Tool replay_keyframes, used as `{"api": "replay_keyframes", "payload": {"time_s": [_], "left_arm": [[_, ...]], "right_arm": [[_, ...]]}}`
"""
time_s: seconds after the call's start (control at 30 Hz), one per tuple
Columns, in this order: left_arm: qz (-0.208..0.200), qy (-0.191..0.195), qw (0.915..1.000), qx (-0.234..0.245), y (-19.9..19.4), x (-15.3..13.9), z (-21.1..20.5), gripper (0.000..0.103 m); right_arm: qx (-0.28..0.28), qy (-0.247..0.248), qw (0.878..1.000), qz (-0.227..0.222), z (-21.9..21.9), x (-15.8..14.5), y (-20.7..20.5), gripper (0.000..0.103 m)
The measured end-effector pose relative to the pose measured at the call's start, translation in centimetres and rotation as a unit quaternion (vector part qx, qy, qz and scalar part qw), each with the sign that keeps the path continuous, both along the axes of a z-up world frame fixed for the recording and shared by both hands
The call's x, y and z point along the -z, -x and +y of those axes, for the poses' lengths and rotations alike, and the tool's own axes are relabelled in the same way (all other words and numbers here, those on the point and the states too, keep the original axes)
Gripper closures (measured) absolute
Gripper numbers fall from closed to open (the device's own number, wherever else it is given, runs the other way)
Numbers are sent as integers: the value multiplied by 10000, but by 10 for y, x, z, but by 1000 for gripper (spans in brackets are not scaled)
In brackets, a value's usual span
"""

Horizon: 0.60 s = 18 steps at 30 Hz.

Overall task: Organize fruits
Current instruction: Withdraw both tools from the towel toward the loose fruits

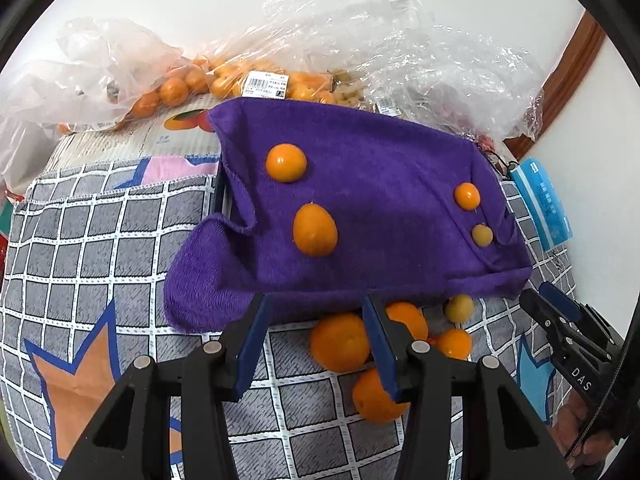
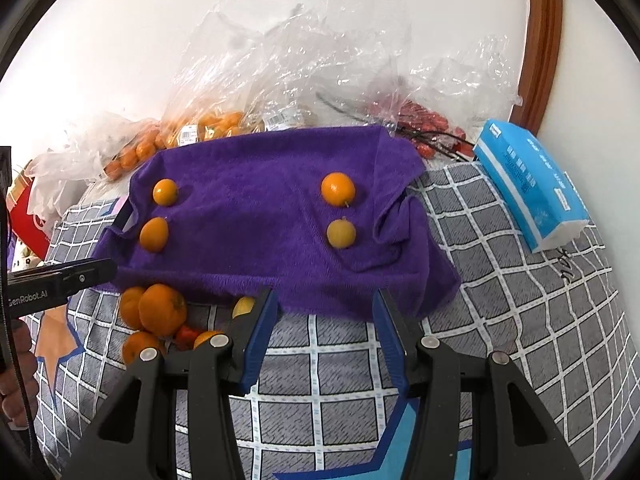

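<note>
Left wrist view: the empty, parted left gripper [image 1: 316,308] partly hides loose oranges [image 1: 340,342] below the purple towel [image 1: 360,208].

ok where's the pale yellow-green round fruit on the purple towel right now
In the right wrist view the pale yellow-green round fruit lies on the right half of the purple towel, just in front of a small orange fruit; the left wrist view shows it near the towel's right edge.
</note>
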<state>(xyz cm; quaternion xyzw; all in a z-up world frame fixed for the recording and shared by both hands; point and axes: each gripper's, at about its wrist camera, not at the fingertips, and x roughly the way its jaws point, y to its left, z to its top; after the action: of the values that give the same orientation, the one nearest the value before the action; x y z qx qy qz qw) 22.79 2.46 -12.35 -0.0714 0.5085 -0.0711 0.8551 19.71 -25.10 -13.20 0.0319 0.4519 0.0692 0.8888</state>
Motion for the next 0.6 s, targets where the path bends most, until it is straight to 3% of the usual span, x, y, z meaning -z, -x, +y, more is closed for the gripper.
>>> {"api": "replay_keyframes", "payload": {"time_s": [0.33,0.6], "left_arm": [[114,94,9995,-267,2,18,20,57],[212,145,9986,-454,10,30,35,57]], "right_arm": [[-64,-59,9999,138,3,14,-1,54],[-530,-315,9979,203,28,21,9,63]]}}
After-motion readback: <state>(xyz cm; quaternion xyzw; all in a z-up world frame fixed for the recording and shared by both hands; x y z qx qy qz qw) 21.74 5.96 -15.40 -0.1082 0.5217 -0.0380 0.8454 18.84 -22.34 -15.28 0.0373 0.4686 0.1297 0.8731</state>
